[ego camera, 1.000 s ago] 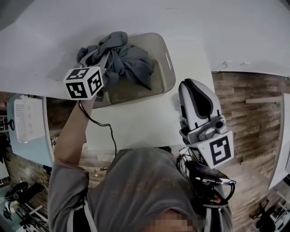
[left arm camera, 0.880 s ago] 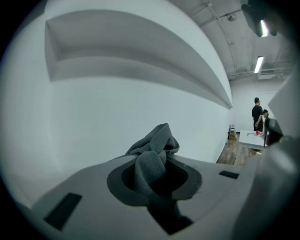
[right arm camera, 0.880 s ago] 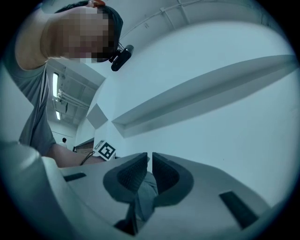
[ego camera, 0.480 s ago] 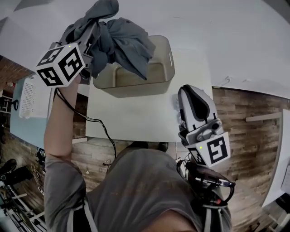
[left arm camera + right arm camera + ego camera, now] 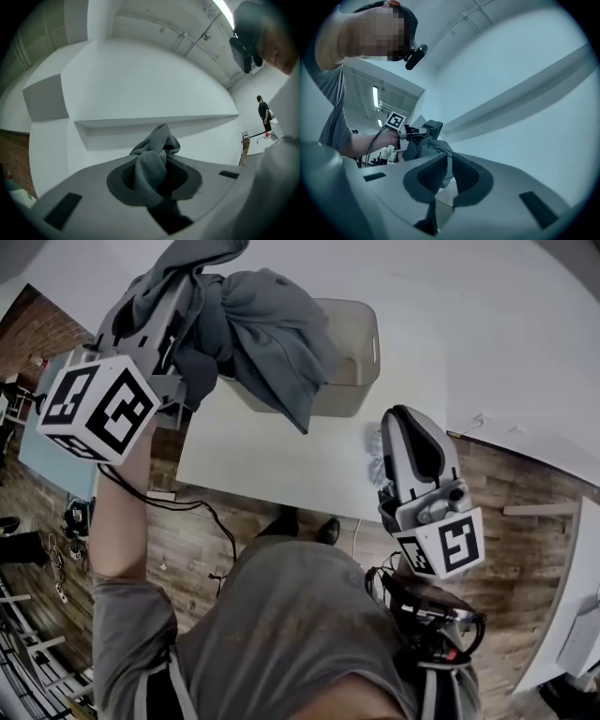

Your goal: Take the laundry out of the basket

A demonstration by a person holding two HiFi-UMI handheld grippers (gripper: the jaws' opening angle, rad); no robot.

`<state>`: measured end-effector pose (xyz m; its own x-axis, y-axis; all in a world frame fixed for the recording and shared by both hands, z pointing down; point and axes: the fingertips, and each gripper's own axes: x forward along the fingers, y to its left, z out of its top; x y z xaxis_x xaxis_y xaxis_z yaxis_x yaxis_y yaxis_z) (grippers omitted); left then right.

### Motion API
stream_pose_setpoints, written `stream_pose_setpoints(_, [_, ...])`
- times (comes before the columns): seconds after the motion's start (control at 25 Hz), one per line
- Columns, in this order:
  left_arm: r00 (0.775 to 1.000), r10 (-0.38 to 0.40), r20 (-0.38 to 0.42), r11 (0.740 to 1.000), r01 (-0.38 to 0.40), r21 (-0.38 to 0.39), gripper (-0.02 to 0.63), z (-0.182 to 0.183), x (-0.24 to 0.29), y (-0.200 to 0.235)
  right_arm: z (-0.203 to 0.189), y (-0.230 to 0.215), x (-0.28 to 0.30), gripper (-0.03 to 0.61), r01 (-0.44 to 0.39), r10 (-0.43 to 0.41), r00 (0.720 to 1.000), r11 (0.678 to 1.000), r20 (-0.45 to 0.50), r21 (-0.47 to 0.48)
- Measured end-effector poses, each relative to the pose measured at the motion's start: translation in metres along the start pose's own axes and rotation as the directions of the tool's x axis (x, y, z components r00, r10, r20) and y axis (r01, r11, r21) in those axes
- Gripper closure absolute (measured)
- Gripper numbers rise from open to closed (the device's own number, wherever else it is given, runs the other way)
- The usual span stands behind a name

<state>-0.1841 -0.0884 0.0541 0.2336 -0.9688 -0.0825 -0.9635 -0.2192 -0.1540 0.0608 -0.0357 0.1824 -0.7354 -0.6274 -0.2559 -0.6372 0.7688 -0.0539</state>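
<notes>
My left gripper [image 5: 181,313] is raised high at the upper left of the head view, shut on a bunched grey garment [image 5: 267,329]. The garment hangs clear above the translucent beige basket [image 5: 361,348], which stands on the white table [image 5: 272,465]. In the left gripper view a twist of the grey garment [image 5: 151,161] sits pinched between the jaws, in front of a white wall. My right gripper [image 5: 401,418] hovers over the table's right edge, shut with nothing in it [image 5: 449,174]. The right gripper view also shows the left gripper's marker cube [image 5: 396,121] and the hanging garment [image 5: 425,140].
A black cable [image 5: 202,512] trails from the left gripper down past the table's near edge. Wood flooring [image 5: 525,512] lies to the right and below the table. A person [image 5: 264,112] stands far off at the right of the left gripper view.
The left gripper has risen with the grey garment, lifting it out of the basket and toward the camera. The right gripper has shifted a little and stays shut.
</notes>
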Motion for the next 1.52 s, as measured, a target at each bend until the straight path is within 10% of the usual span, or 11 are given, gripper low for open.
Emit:
stream_pose_setpoints(0.72, [0.994, 0.105, -0.04, 0.992, -0.108, -0.07, 0.538, -0.068, -0.118, -0.039, -0.008, 0.024, 0.031, 0.541, -0.151, 0.147, 0.987, 0.987, -0.071, -0.048])
stream_pose_setpoints(1.52, [0.956, 0.119, -0.267, 0.945, -0.191, -0.266, 0.532, -0.342, -0.119, -0.007, -0.058, 0.047, 0.105, 0.541, -0.176, 0.154, 0.967, 0.979, -0.204, -0.099])
